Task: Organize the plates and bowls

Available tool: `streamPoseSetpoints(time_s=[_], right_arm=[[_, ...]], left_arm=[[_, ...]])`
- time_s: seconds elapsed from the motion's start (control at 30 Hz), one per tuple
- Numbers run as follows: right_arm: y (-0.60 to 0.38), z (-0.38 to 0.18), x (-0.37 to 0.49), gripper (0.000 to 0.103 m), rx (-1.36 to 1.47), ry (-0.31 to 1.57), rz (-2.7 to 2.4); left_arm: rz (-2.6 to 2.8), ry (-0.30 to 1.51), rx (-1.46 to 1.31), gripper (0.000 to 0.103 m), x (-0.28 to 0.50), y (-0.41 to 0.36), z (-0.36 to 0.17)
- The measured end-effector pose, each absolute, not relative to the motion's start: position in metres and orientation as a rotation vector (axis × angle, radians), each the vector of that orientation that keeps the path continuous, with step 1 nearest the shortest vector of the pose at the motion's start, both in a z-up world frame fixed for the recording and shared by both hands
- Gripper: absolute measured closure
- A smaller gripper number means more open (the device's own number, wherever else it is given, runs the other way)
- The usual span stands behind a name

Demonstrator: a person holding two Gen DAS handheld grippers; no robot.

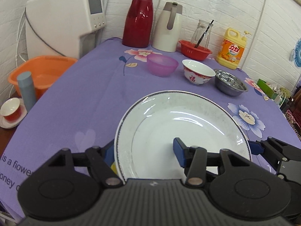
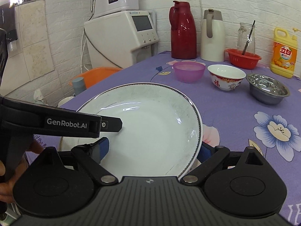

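Both grippers hold a large white plate (image 1: 184, 124) with a thin dark rim, tilted above the purple tablecloth (image 1: 79, 101). My left gripper (image 1: 143, 150) is shut on its left edge, one blue pad inside the dish and one outside the rim. In the right wrist view, my right gripper (image 2: 153, 148) clamps the plate (image 2: 150, 116) on its right edge the same way. Beyond the plate stand a purple plastic bowl (image 1: 162, 65), a red-patterned porcelain bowl (image 1: 197, 73) and a steel bowl (image 1: 230, 83), side by side.
Along the back wall stand a red thermos (image 1: 138, 18), a white jug (image 1: 169, 28), a red basket (image 1: 194, 51) holding a glass jar, and a yellow detergent bottle (image 1: 232, 50). A water dispenser (image 1: 62, 22) and an orange basin (image 1: 40, 73) sit off the table's left edge.
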State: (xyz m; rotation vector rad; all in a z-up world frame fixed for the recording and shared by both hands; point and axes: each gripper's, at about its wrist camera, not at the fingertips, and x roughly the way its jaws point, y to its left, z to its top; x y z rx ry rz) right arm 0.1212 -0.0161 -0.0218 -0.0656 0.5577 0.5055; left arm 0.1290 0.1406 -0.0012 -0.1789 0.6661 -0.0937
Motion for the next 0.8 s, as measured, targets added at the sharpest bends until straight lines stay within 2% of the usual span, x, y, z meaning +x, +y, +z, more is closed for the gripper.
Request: streamPoseSetpoints(time_s=[0.4,0.53,0.8], right_arm=[[-0.007,-0.037,0.117,0.000,-0.106,0.596,0.496],[-0.009,-0.038,0.117,0.000,-0.092,0.592,0.508],[-0.017,-0.037,0.118,0.000,-0.046,0.565,0.501]], left_arm=[[-0.087,0.677,-0.147,0.052,0.129,0.139,-0.016],[-0.094,0.670,-0.140,0.044,0.129,0.137,-0.019],[-0.102,0.658,-0.162,0.033,0.130,0.138,-0.017]])
